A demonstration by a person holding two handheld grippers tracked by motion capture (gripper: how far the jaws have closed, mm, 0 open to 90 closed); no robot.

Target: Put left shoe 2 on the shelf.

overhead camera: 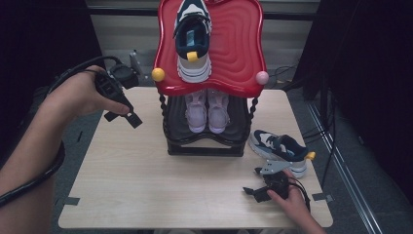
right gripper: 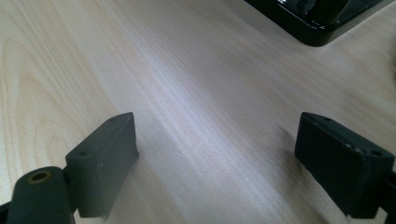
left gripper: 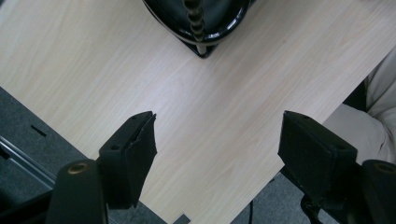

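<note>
The navy-and-white sneaker (overhead camera: 280, 148) lies on its side on the bench (overhead camera: 146, 185), right of the rack and just beyond your right tongs (overhead camera: 253, 191). Chunky white sole, mesh-looking navy upper, yellow pull tab at the heel. It's the thing nearest those tongs, close but not touching.

Right tongs sit low on the bench near the front right edge, jaws spread wide, nothing between them. In the right gripper view the pads (right gripper: 105, 161) are blocky, matte dark rubber, over bare pale woodgrain.

Left tongs (overhead camera: 127, 118) are up over the bench's back-left corner, angled down, jaws released and empty. In the left gripper view the pads (left gripper: 135, 154) are black with rough edges, and the rack's beaded post (left gripper: 196, 25) and glossy black base show ahead.

The matching sneaker (overhead camera: 193, 41) rests on the top tray (overhead camera: 238, 53), which is glossy red plastic, rippled, with a wavy edge. A yellow ball (overhead camera: 158, 74) and a pink ball (overhead camera: 262, 77) cap its front corners. Below, a pale lilac pair (overhead camera: 207, 109) stands side by side on the black lower shelf (overhead camera: 204, 141), toes toward you. Twisted black posts join the tiers.
</note>
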